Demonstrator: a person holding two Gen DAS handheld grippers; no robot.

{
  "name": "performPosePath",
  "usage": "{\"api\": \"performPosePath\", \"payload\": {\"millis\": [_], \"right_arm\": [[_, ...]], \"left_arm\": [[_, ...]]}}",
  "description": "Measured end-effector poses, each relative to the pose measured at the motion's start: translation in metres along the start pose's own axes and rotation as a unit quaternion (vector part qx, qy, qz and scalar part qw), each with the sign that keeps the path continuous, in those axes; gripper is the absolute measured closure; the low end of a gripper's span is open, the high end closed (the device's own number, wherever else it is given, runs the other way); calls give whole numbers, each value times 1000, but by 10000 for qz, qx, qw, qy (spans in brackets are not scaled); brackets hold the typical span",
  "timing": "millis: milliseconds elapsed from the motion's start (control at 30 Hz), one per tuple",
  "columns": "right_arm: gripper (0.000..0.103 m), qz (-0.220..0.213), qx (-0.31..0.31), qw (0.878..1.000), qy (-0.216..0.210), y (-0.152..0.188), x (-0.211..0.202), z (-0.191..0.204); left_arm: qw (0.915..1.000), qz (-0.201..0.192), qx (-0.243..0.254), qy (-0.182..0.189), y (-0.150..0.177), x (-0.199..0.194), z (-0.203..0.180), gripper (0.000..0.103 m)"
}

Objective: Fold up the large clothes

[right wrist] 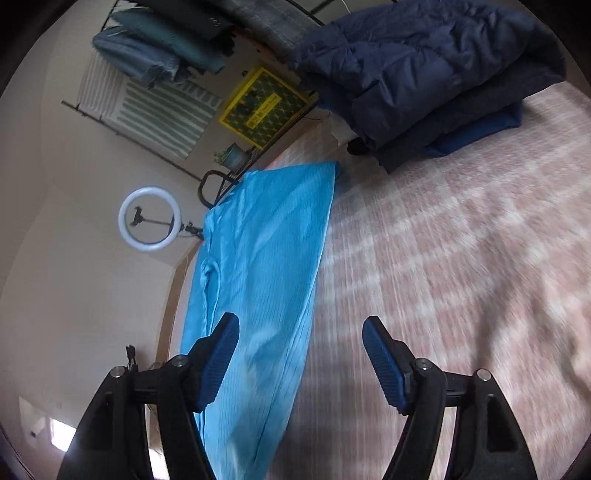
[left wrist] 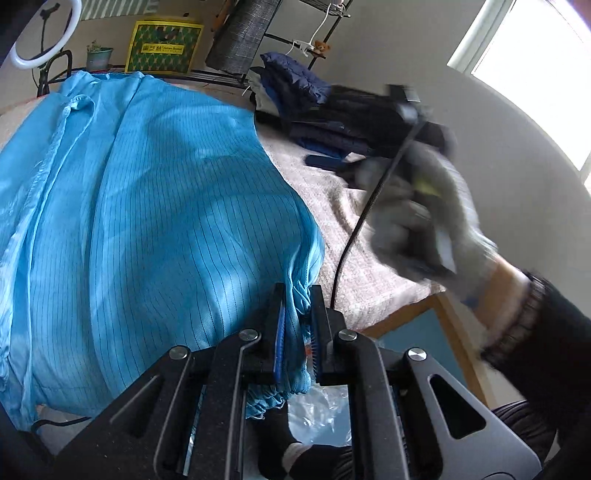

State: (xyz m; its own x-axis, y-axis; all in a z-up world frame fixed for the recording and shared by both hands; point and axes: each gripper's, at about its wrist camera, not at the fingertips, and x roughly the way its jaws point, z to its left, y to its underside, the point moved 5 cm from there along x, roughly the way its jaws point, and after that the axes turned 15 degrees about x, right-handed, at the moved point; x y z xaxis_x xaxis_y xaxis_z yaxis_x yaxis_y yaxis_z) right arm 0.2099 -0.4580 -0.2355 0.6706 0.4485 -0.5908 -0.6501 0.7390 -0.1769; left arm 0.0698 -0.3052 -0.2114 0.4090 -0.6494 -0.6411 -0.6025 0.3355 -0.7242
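A large light-blue garment (left wrist: 147,206) with thin dark stripes lies spread over a table covered in pinkish checked cloth (left wrist: 354,236). My left gripper (left wrist: 298,299) is shut on a gathered, elastic edge of the garment at its near right corner, the fabric bunched between the blue pads. In the right wrist view the same garment (right wrist: 258,280) runs away from me in a long strip. My right gripper (right wrist: 301,332) stands open above its near end and the cloth, with nothing between its fingers. The gloved hand holding the right gripper (left wrist: 417,221) shows blurred at the right of the left wrist view.
A pile of folded dark-blue jackets (right wrist: 424,74) sits at the table's far end. Behind stand a clothes rack (left wrist: 251,33), a yellow box (left wrist: 164,46), a potted plant (left wrist: 98,55) and a ring light (right wrist: 149,218). The table's wooden edge (left wrist: 406,314) is near me.
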Motion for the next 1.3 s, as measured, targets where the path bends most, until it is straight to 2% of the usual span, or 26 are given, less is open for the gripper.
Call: {"api": "performPosePath", "payload": {"millis": [200,333,400,467,533,567,767,1000,1167,1300], "right_arm": [[37,59,264,9995,-144,-33,65,2],[47,-3,478,9987,-155,-50,93,0],[62,60,440,9987,-230,-57,104,9],[87,67,347,9993,-138,-60,114,18],[99,11,230,9997,73,-62,119,28],[101,-21,177,9997,150,-62,119,32],[103,-252,-299,9978,530,-58,116,67],[103,-645,-1149,9868,936,-39,106,126],[103,-751,-1932,9688,1363,-12,115,170],[103,-736,-2710,9455,1647,20,137,214]], "left_arm": [[9996,-101,-220,175,-6,-8,5,94],[9992,-172,-250,256,-9,-14,7,94],[9987,-218,-338,317,-10,-16,10,94],[9981,-248,-427,368,-9,-17,13,94],[9974,-274,-530,411,-8,-18,17,94],[9968,-281,-600,436,-6,-19,19,94],[9939,-354,-917,496,4,-30,33,94],[9881,-508,-1341,556,17,-50,54,94],[9843,-555,-1606,483,29,-62,72,94],[9796,-615,-1880,354,45,-77,88,94]]}}
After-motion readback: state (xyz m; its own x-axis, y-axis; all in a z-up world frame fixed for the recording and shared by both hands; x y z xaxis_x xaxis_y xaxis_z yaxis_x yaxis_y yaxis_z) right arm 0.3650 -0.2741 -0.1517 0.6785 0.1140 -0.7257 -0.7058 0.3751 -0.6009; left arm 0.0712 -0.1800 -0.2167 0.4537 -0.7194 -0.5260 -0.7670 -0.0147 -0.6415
